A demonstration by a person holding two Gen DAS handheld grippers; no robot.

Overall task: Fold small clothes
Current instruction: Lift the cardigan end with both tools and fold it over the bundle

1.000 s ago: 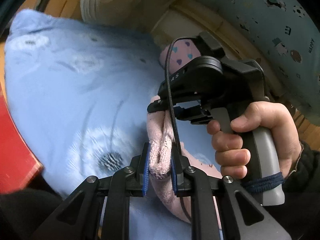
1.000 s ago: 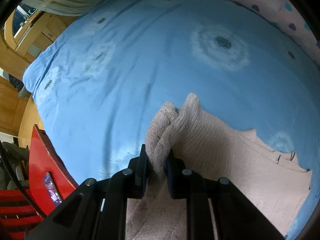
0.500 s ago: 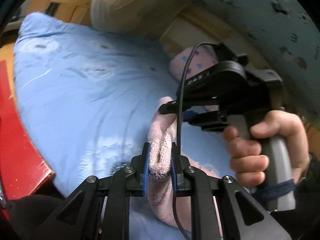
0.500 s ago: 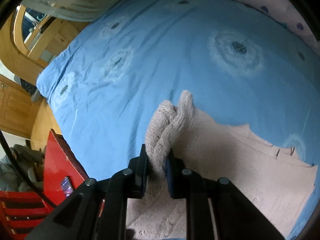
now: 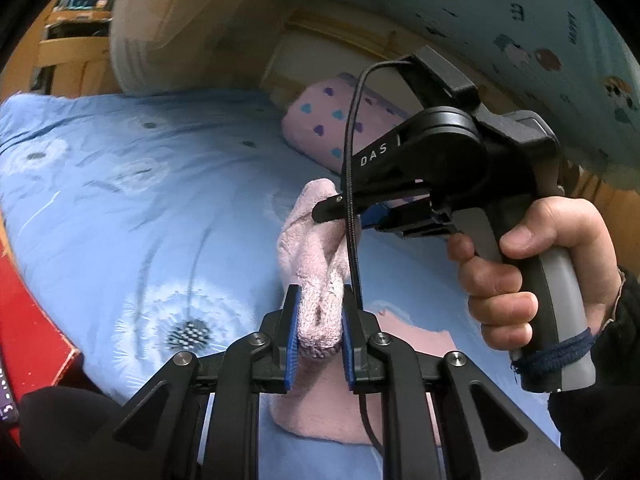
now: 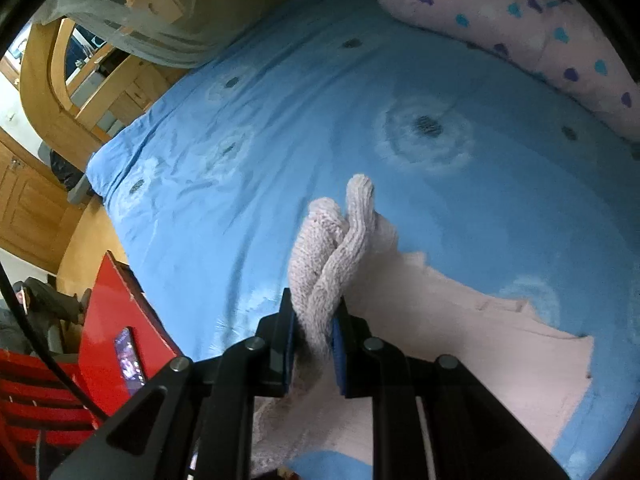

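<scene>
A pale pink knitted garment (image 6: 460, 344) lies partly on a blue bedspread (image 6: 280, 128). My left gripper (image 5: 319, 332) is shut on a bunched edge of the pink garment (image 5: 316, 264) and holds it raised above the bed. My right gripper (image 6: 313, 340) is shut on another bunched edge of the same garment. In the left wrist view the right gripper (image 5: 340, 208), held by a hand (image 5: 532, 276), pinches the cloth just beyond my left fingers. The rest of the garment hangs down and spreads to the right on the bed.
A pink pillow with heart prints (image 6: 520, 28) lies at the head of the bed; it also shows in the left wrist view (image 5: 336, 128). A red box with a phone on it (image 6: 116, 344) stands at the bed's near left edge. Wooden furniture (image 6: 48, 128) stands beyond the bed.
Both grippers have lifted the pinched garment edge higher above the bed and tilted upward; more of the far bed and pillow now shows. Both grips stay shut.
</scene>
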